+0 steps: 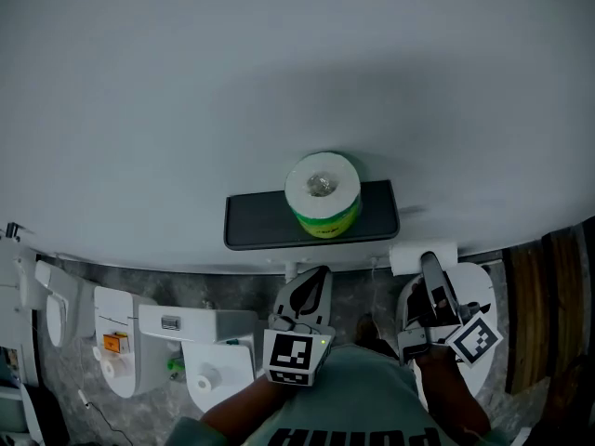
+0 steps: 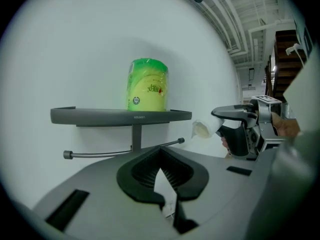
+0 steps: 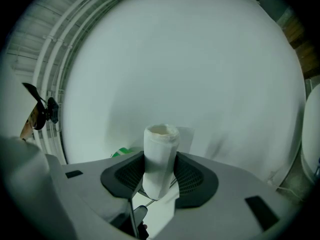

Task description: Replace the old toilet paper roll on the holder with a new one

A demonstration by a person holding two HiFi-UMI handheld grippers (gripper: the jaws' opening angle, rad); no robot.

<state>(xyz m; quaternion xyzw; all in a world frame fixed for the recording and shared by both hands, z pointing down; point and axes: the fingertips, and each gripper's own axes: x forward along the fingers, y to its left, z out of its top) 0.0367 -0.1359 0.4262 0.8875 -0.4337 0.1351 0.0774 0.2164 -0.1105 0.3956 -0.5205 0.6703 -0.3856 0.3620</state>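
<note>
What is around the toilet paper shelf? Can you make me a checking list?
Surface: dark grey shelf on the white wall, carrying one thing only.
Job's things: new roll in green wrap stands upright on the shelf; holder bar below is bare; old roll, nearly used up, is off the bar.
Clutter: white toilet fixtures on the floor, lower left.
Grippers: left gripper shut, empty; right gripper clamped on the old roll.
Cables: nothing seen.
Surroundings: wooden stairs at the right.
</note>
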